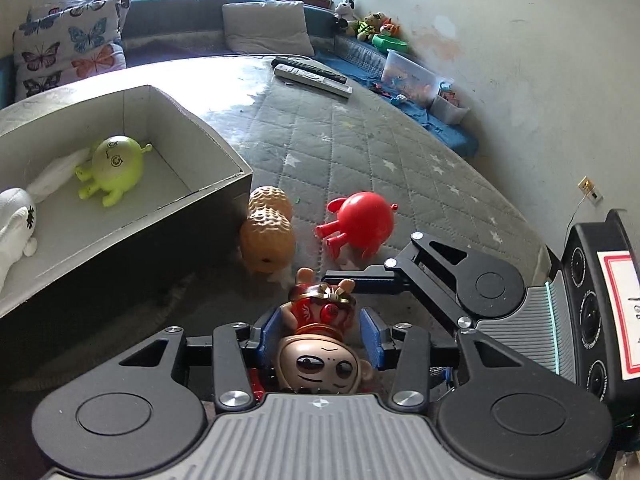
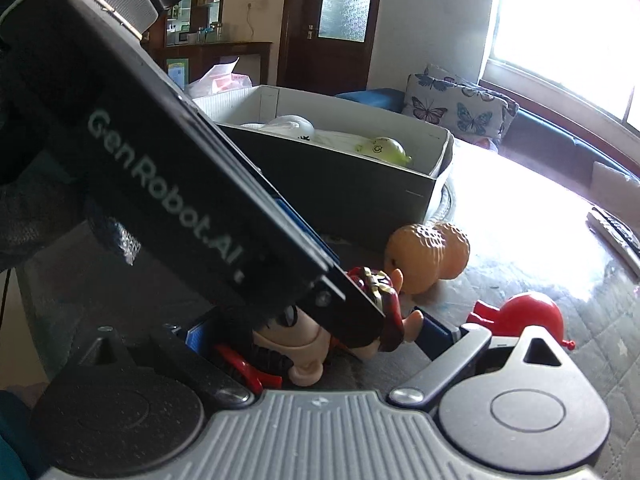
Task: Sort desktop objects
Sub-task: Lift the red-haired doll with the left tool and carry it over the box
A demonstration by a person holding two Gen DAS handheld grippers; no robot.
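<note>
Between blue-padded left tongs [image 1: 318, 330] lies a glossy, round-headed figurine [image 1: 320, 340].

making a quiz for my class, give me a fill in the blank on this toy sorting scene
1. The toy inside the cardboard box beside the white plush is coloured ____.
2. The figurine sits between the blue pads of the ____ gripper.
3. The toy lying right against the outside of the box is shaped like a ____.
4. The round red toy lies on the quilted ____.

Missing words: green; left; peanut; mat
</note>
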